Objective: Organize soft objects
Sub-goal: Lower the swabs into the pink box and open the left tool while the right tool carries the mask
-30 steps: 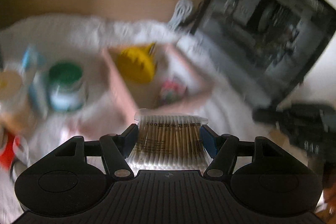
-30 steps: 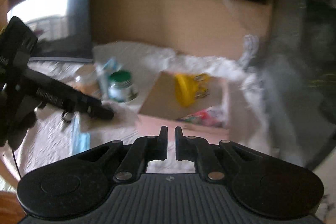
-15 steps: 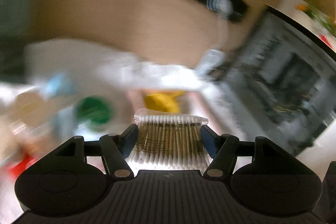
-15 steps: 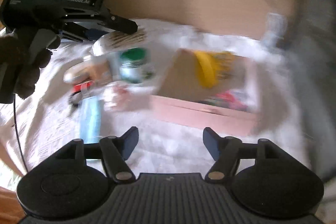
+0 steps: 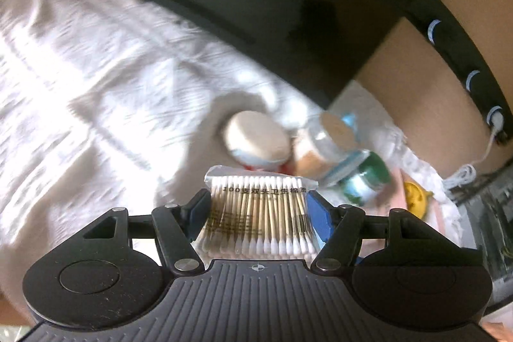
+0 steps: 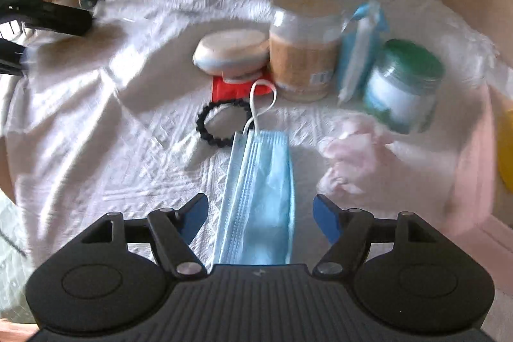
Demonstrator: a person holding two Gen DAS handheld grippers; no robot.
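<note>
The left gripper [image 5: 258,209] had its jaws clamped on a clear packet of cotton swabs [image 5: 259,215], the wooden sticks standing upright between the blue pads, held above the white cloth [image 5: 96,79]; past it, blurred, sat a cream-lidded round tub [image 5: 256,137], a clear jar [image 5: 323,143] and a green-lidded jar [image 5: 365,175], with a yellow thing [image 5: 415,201] at the far right that I could not make out. The right gripper [image 6: 259,213] hung with its jaws spread wide, gripping nothing; a folded blue face mask [image 6: 259,197] lay on the white cloth [image 6: 96,133] between the two fingers, touching neither, its white ear loop [image 6: 261,98] reaching toward a red packet [image 6: 237,87]; a black beaded hair tie [image 6: 224,124] lay just left of the mask's far end, and a crumpled pink soft thing [image 6: 352,156] lay to the mask's right; behind them stood the cream-lidded round tub [image 6: 232,53], a clear jar of beige contents [image 6: 304,47], a blue-and-white pack [image 6: 360,47] leaning beside it, and the green-lidded jar [image 6: 404,85]; the other gripper's dark fingers [image 6: 57,18] showed at the far left.
</note>
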